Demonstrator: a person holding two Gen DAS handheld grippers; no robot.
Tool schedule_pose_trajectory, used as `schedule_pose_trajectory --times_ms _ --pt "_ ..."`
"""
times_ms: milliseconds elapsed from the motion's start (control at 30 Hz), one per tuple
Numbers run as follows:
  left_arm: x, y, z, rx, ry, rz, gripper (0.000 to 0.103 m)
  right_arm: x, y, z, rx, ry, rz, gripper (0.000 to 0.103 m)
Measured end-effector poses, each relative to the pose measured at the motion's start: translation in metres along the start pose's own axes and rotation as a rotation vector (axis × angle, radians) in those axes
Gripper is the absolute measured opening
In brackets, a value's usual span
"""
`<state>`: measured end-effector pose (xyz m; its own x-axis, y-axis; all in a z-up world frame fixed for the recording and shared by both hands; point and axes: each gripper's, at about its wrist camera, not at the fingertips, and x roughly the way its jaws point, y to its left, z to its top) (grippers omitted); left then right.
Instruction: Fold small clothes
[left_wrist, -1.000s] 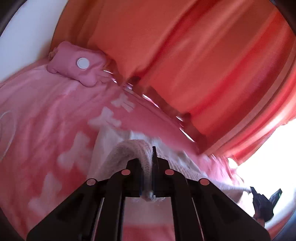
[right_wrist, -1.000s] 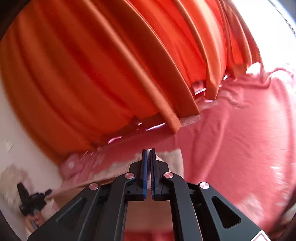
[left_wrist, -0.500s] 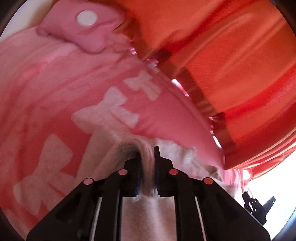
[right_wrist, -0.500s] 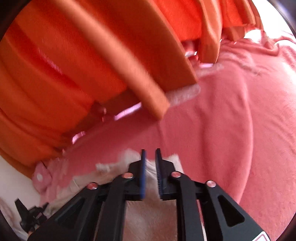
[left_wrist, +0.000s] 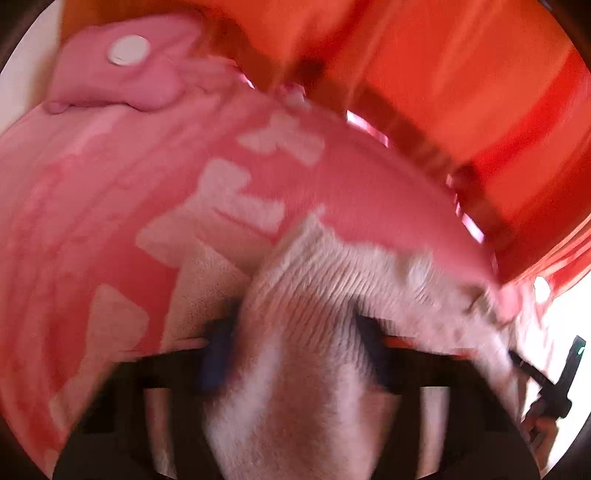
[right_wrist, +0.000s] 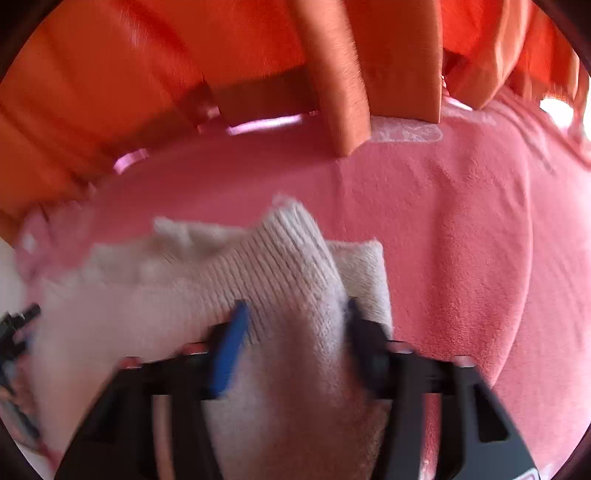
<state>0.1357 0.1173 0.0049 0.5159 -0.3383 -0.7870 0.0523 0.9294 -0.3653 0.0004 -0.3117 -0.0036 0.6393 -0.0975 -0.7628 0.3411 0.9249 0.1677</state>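
While both spread wide, each gripper (left_wrist: 295, 347) (right_wrist: 295, 332) straddles the knit garment (right_wrist: 280, 258).

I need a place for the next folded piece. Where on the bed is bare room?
Free: pink blanket right of the white knit garment, up to the orange curtain. Also left of it, below the pink pillow. Crowded around both open jaws.

A knitted garment (left_wrist: 332, 280) lies on a blanket (left_wrist: 110, 206) over the bed, bunched between each gripper's spread fingers (right_wrist: 229, 350) — curtains (right_wrist: 147, 74) hang behind, and a cushion (left_wrist: 122, 70) sits at the blanket's far left.
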Motion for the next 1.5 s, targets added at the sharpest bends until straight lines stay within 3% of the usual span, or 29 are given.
schedule_pose_trajectory --times_ms 33,67,133,200,267,300,333,367,400,500,567,600,633,733,767,867,900,933,967,1000,1033,1067,1167,1233,1267,1333,1400,1467,1500 --pt "-0.001 0.001 0.0 -0.007 -0.004 -0.011 0.012 -0.01 0.0 0.002 0.017 -0.031 0.041 0.008" --pt "-0.009 0.002 0.001 -0.029 -0.03 -0.03 0.009 -0.024 -0.002 0.004 0.041 -0.082 0.102 0.007" --pt "-0.035 -0.003 0.007 -0.034 -0.111 -0.081 0.008 -0.071 -0.005 0.009 0.07 -0.262 0.272 0.007" --pt "-0.053 -0.008 0.01 -0.016 -0.167 -0.097 0.008 -0.093 -0.014 0.01 0.103 -0.352 0.338 0.006" --pt "-0.041 0.0 0.01 -0.005 -0.143 -0.012 0.009 -0.065 -0.025 0.013 0.145 -0.253 0.215 0.006" --pt "-0.028 0.007 0.008 -0.022 -0.107 0.022 0.009 -0.032 -0.033 0.01 0.161 -0.133 0.077 0.006" --pt "-0.012 0.016 0.005 -0.06 -0.052 0.037 0.008 -0.01 -0.039 0.006 0.18 -0.054 0.019 0.006" --pt "-0.004 0.022 0.001 -0.098 -0.02 0.031 0.008 0.002 -0.044 0.002 0.217 -0.01 0.024 0.006" --pt "-0.006 0.02 0.001 -0.103 -0.029 0.025 0.008 -0.003 -0.046 0.003 0.243 -0.028 0.061 0.006" --pt "-0.032 0.004 0.004 -0.038 -0.104 0.004 0.008 -0.051 -0.035 0.009 0.193 -0.205 0.136 0.006" --pt "-0.016 0.014 0.003 -0.058 -0.057 0.037 0.009 -0.032 -0.04 0.008 0.203 -0.141 0.09 0.006" --pt "-0.003 0.02 0.002 -0.08 -0.015 0.04 0.009 -0.003 -0.046 0.001 0.226 -0.022 0.053 0.006" --pt "0.004 0.025 0.0 -0.103 -0.009 0.03 0.009 0.011 -0.048 0.0 0.235 0.024 0.045 0.006" --pt "-0.018 0.008 0.003 -0.061 -0.054 0.037 0.012 -0.011 -0.039 0.004 0.217 -0.045 0.016 0.008" --pt "-0.028 0.003 0.004 -0.048 -0.075 0.038 0.015 -0.033 -0.029 0.006 0.212 -0.114 0.016 0.012" --pt "-0.081 -0.03 -0.003 0.036 -0.233 0.044 0.016 -0.077 0.018 0.006 0.057 -0.258 0.112 0.016" --pt "-0.095 -0.043 -0.01 0.078 -0.272 0.003 0.018 -0.082 0.05 -0.001 -0.044 -0.251 0.202 0.016" --pt "-0.101 -0.053 -0.014 0.101 -0.279 -0.028 0.027 -0.08 0.074 -0.009 -0.116 -0.221 0.279 0.016" --pt "-0.105 -0.064 -0.024 0.127 -0.271 -0.076 0.033 -0.071 0.108 -0.023 -0.209 -0.147 0.381 0.016" --pt "-0.101 -0.081 -0.035 0.184 -0.226 -0.149 0.035 -0.064 0.131 -0.035 -0.273 -0.084 0.43 0.015" --pt "-0.094 -0.091 -0.042 0.226 -0.18 -0.165 0.036 -0.056 0.155 -0.048 -0.341 -0.024 0.464 0.015" --pt "-0.082 -0.1 -0.05 0.267 -0.132 -0.147 0.036 -0.047 0.175 -0.061 -0.403 0.028 0.473 0.014" --pt "-0.034 -0.103 -0.071 0.341 0.008 0.029 0.036 -0.021 0.199 -0.092 -0.505 0.157 0.42 0.009" --pt "-0.023 -0.082 -0.074 0.311 0.037 0.067 0.031 -0.017 0.177 -0.079 -0.454 0.168 0.417 0.002" --pt "-0.026 -0.07 -0.07 0.282 0.028 0.051 0.022 -0.017 0.168 -0.073 -0.422 0.161 0.399 0.002" --pt "-0.035 -0.046 -0.065 0.215 0.009 0.066 0.022 -0.015 0.107 -0.047 -0.267 0.119 0.245 0.002" --pt "-0.04 -0.027 -0.059 0.173 -0.005 0.091 0.022 -0.015 0.054 -0.037 -0.111 0.124 0.151 0.0" --pt "-0.044 -0.006 -0.05 0.11 -0.019 0.127 0.022 -0.016 0.007 -0.026 0.075 0.131 0.168 0.0" --pt "-0.048 0.003 -0.044 0.073 -0.039 0.159 0.024 -0.022 -0.006 -0.023 0.128 0.105 0.137 0.006"
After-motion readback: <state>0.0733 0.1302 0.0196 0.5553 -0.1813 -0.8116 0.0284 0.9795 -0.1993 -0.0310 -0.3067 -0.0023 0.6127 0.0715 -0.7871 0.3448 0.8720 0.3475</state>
